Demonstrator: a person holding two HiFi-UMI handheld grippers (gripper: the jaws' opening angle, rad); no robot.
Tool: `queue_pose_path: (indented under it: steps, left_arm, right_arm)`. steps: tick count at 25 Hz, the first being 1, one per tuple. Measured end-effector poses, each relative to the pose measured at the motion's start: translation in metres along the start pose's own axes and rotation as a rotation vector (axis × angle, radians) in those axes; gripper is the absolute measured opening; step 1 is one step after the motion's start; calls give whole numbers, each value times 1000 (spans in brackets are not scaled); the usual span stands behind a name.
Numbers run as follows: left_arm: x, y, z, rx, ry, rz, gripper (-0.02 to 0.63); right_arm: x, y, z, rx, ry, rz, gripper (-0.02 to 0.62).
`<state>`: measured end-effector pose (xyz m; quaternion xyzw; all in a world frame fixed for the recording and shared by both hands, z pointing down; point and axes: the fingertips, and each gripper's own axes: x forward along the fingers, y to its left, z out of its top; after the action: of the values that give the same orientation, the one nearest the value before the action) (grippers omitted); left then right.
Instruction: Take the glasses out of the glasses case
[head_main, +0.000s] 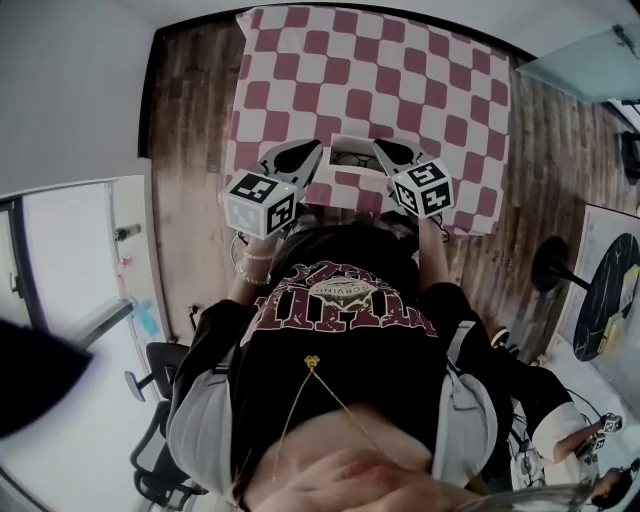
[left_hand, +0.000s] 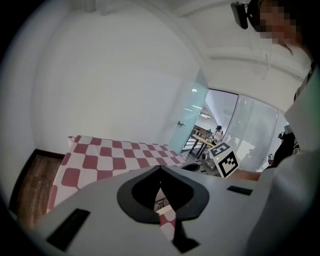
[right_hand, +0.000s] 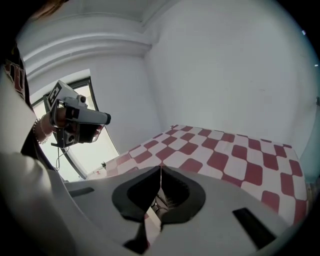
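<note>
Wooden floor (head_main: 190, 150) runs round a surface covered by a red-and-white checked cloth (head_main: 400, 80). Close to the near edge of that cloth lies the white glasses case (head_main: 350, 140), open, with the dark glasses (head_main: 350, 159) still lying inside it. The left gripper (head_main: 312, 155) is just left of the case and the right gripper (head_main: 385, 152) just right of it, both pointing inward and away from the person; whether either touches the case cannot be made out. In the left gripper view the jaws of the left gripper (left_hand: 160, 169) meet at their tips with nothing between them, and only cloth shows through the gap behind. The jaws of the right gripper (right_hand: 160, 167) are likewise closed tip to tip and empty.
</note>
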<state>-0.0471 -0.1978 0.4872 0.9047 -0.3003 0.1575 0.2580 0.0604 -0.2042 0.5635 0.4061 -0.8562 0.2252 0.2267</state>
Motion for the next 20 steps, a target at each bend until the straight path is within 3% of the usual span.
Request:
queue_pose_path:
  steps: [11, 20]
  left_arm:
    - [-18, 13, -14, -49, -6, 41, -2]
    - [-23, 15, -18, -68, -7, 40, -2]
  right_arm:
    - [36, 7, -34, -104, 166, 61, 20]
    - [51, 17, -67, -300, 335, 103, 21]
